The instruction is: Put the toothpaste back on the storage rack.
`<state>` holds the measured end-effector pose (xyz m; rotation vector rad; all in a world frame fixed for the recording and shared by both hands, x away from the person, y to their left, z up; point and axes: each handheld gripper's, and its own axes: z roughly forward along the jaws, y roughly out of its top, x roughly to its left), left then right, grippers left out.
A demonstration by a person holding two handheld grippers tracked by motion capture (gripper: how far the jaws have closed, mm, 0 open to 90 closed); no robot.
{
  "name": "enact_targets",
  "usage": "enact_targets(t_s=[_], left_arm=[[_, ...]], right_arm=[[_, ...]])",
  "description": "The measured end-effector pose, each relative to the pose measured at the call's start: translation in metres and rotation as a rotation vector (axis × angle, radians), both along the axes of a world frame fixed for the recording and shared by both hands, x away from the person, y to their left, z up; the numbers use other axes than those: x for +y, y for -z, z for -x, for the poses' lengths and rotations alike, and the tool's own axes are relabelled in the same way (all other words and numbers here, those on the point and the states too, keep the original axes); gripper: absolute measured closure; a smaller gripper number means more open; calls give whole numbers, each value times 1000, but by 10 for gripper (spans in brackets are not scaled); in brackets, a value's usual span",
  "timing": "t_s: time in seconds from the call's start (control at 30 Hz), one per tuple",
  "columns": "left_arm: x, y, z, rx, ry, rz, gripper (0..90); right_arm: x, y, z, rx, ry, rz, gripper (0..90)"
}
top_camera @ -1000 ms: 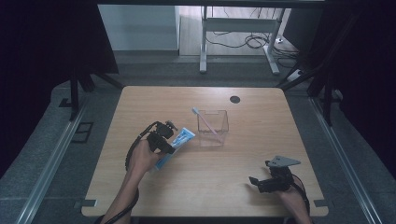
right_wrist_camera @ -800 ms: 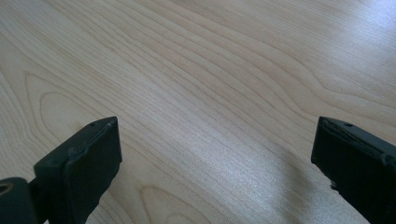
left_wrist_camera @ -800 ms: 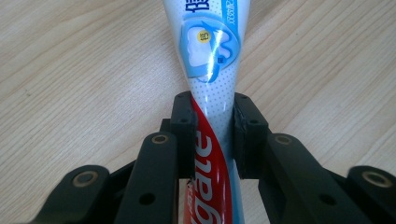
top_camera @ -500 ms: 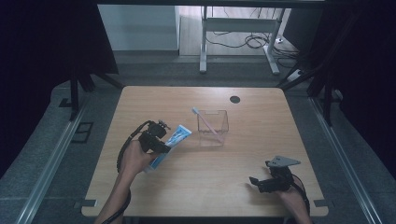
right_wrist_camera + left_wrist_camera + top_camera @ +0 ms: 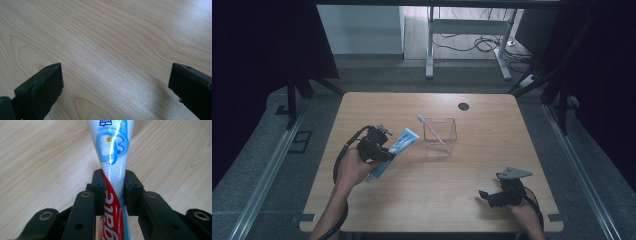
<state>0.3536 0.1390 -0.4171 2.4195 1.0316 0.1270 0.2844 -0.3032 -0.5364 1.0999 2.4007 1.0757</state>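
My left claw [image 5: 113,192] is pinching the blue, white and red plastic toothpaste tube [image 5: 113,162] across its narrow crimped end, both black pads pressed flat on its sides, the printed body fanning out ahead of me over the pale wooden table [image 5: 37,157]. In the high view, the left claw [image 5: 379,149] has come up and drawn slightly back toward my side compared with a second ago, and the tube [image 5: 398,147] now slants upward with its wide cap end aimed at the clear square plastic holder [image 5: 440,137], near it but apart. A white toothbrush [image 5: 432,132] already leans inside that holder, its head poking over the far-left rim. I read the lift as the carry under way: the tube looks clear of the tabletop, so next comes swinging it over the holder's open top. My right claw [image 5: 492,196] rests near the table's front-right corner, spread wide with nothing between its pads [image 5: 45,85].
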Motion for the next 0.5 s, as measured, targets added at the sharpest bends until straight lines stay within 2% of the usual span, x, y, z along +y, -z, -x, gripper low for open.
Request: enact_targets(t_s=[0.2, 0.5], left_arm=[[-2, -9, 2, -24, 12, 34, 734], [-8, -24, 0, -63, 33, 63, 734]], right_arm=[[0, 0, 0, 3, 3, 2, 0], [-1, 1, -1, -4, 7, 0, 0]])
